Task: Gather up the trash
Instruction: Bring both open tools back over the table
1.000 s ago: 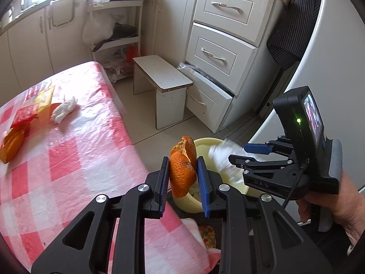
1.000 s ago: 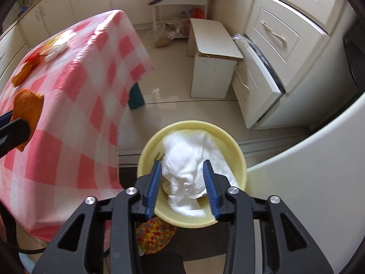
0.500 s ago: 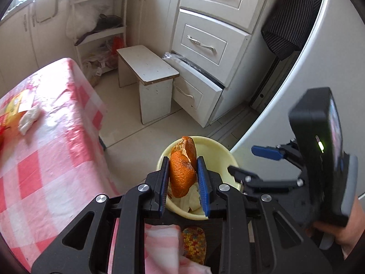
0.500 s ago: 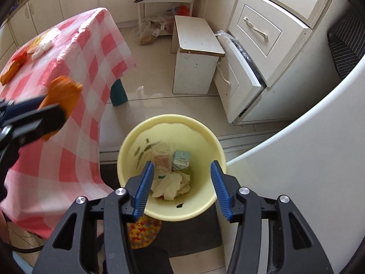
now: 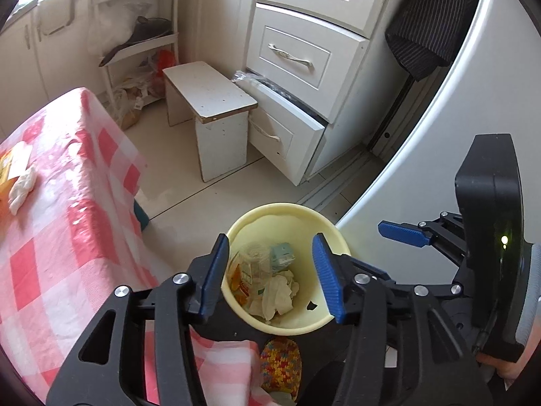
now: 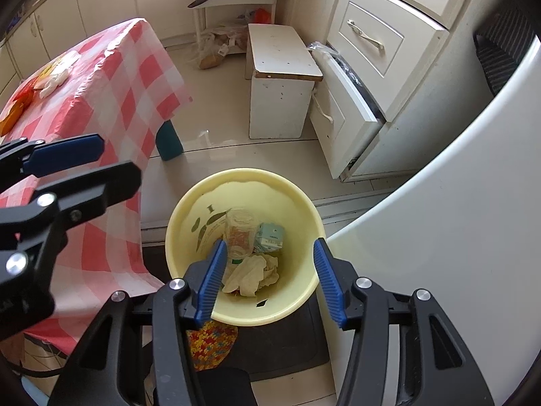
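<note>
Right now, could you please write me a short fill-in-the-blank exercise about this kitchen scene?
1. The trash lies inside a pale ____ bin standing on the floor.
2. The crumpled tissue in the bin is ____ in colour.
3. The tablecloth has a red and white ____ pattern.
4. Between the pads of the left claw, whose jaws are opening, there is ____ held.

Missing words: yellow; white; checked; nothing
</note>
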A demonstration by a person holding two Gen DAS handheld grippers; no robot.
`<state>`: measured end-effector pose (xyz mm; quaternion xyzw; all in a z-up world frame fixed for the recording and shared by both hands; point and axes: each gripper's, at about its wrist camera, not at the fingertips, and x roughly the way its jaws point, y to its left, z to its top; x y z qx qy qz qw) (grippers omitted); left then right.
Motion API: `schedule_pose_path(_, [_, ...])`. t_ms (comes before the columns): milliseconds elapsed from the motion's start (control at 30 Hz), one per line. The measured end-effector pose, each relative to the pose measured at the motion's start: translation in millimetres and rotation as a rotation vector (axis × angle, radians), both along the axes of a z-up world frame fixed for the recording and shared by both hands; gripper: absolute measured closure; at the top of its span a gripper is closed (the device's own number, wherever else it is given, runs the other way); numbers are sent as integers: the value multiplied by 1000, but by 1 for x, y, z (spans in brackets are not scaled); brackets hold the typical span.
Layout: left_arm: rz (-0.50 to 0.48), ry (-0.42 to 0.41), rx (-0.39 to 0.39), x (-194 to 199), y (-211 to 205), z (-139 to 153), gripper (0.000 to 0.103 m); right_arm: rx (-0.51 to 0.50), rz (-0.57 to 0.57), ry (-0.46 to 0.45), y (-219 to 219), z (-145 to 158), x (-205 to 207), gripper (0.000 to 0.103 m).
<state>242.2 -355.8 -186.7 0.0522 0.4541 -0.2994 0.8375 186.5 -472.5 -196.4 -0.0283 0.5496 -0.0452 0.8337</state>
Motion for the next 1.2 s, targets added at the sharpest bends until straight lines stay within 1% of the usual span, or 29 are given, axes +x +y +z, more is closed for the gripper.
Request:
schedule_pose_path(100, [25, -11, -17, -3, 15, 4, 47, -12, 15, -9, 4, 1, 0, 47])
schedule_pose_path(167, [36, -18, -26, -4, 22, 6, 46, -20, 29, -25, 8, 4, -1, 46])
schedule_pose_path(467, [94, -50, -36, -5, 67, 16, 44, -23, 110, -83, 30, 15, 2, 45])
schedule_pose_path(567, [117, -66, -32, -4, 83, 18, 43, 6, 141, -118, 37, 23, 3, 45])
schedule_pose_path(767, [211, -84, -36, 5, 140, 21, 43, 101, 174, -177, 50, 38, 7, 44])
schedule_pose_path(933, [304, -102, -24, 15, 195, 22, 43, 150, 233, -212, 76, 50, 13, 44])
schedule_pose_path(1067, [391, -131, -1, 26, 246, 25, 42, 159, 300, -221, 104, 56, 18, 45])
schedule_pose_path(1200, [462, -147, 29, 41, 287, 28, 42, 155, 354, -217, 127, 57, 24, 44])
